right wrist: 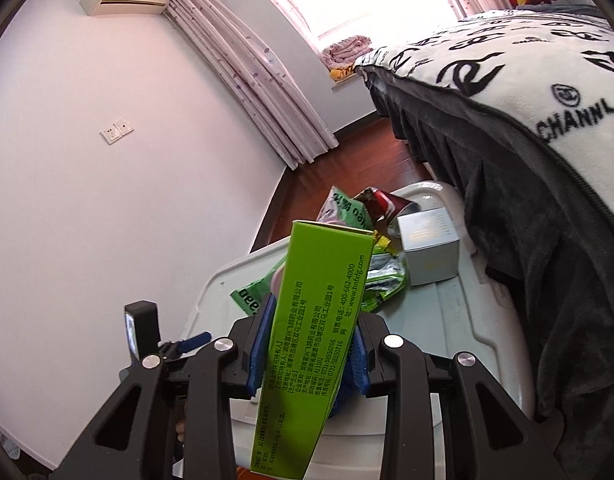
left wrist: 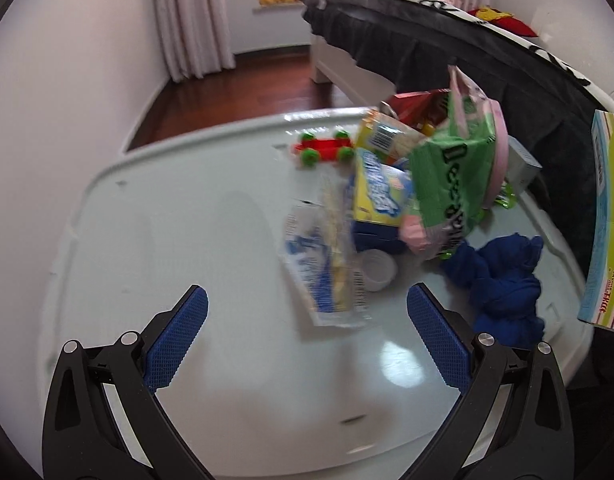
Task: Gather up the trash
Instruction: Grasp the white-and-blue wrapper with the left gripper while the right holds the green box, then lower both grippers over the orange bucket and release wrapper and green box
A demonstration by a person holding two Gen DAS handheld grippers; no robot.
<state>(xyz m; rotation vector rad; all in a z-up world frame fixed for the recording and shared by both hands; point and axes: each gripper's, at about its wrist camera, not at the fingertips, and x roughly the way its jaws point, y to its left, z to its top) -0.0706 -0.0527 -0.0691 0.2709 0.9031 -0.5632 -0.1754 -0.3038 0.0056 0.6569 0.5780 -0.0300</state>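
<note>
We see the left gripper (left wrist: 307, 312) over the near part of a pale, glossy plastic lid (left wrist: 155, 240) w/ rounded corners, its jaws spread wide and nothing between the blue, ribbed pads (left wrist: 179, 336). Just beyond the tips lies a flat, crinkly wrapper (left wrist: 323, 264), clear w/ blue and yellow print, blurred in the left wrist view. Touching its far-right side is a small round white cup (left wrist: 377, 270). Behind those sits a yellow and blue carton (left wrist: 381, 192), leaning on a puffy green and pink plastic bag (left wrist: 451, 168) that stands tallest in the pile. A red toy car (left wrist: 323, 148) w/ green wheels sits nr the lid's far edge. A crumpled blue cloth (left wrist: 503, 280), soft and knotted, lies by the right edge. A grey square box (right wrist: 427, 248) w/ sharp corners stands at the far right corner, next to the bed's dark, pleated skirt (right wrist: 507, 184).

Our right gripper (right wrist: 307, 356) pinches a long, flat green cardboard box (right wrist: 319, 312) w/ dark print, pads pressed on both narrow sides; the box sticks up and fwd, raised above the lid's right side. In the left wrist view the same box shows at the right rim of the picture, its face striped pale blue and yellow. Shiny crumpled green foil packets (right wrist: 387, 276) lie between the grey box and the bag.
</note>
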